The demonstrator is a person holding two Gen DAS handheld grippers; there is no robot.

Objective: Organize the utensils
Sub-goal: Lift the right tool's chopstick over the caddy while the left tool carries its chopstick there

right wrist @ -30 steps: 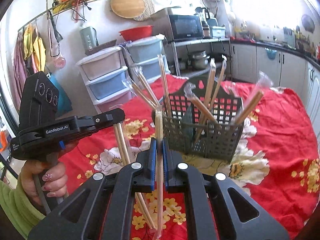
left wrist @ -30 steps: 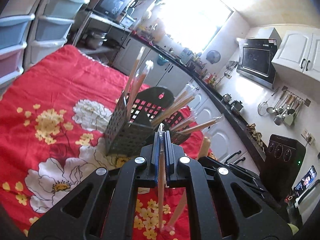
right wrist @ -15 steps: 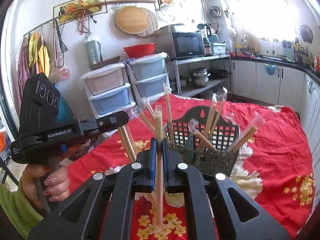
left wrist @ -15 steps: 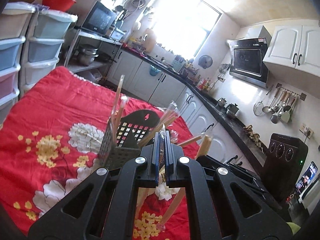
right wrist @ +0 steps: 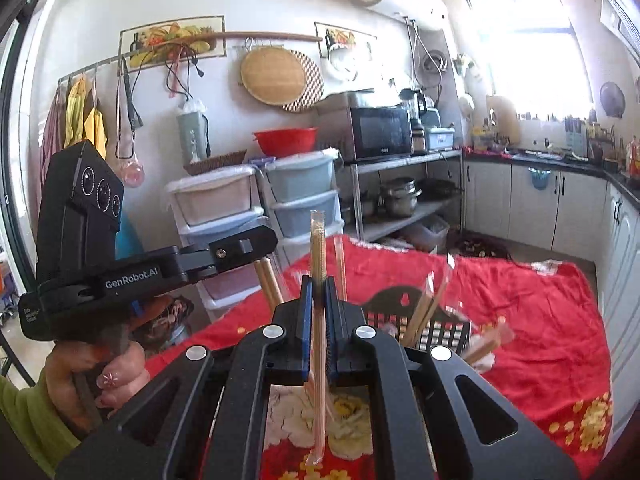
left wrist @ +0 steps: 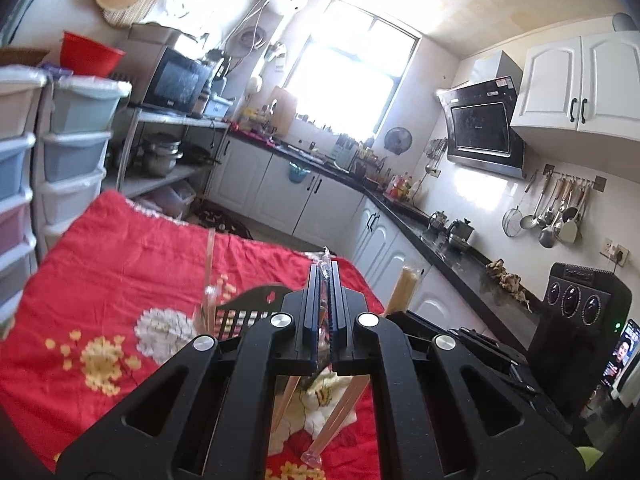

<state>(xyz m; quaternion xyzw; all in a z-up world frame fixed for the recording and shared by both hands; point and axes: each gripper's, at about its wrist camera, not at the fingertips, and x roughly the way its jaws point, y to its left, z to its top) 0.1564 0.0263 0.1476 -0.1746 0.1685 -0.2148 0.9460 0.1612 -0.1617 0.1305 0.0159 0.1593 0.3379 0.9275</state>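
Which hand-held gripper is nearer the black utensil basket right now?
Left, though only narrowly by my judgement. The left hand-held gripper has the black utensil basket just beyond its fingertips, slightly left; the right hand-held gripper has it ahead, off to its right.

Daylight, bright; source is the window, blown out to white in both views, with glare spilling onto the ceiling and nearby wall. Red cloth evenly lit, colours saturated. Strong fisheye bending at edges; dark vignette in all corners. Chopsticks in the basket smeared by motion blur in both views. Black tool bodies in the foreground soft, underexposed, with small highlights on bolts.
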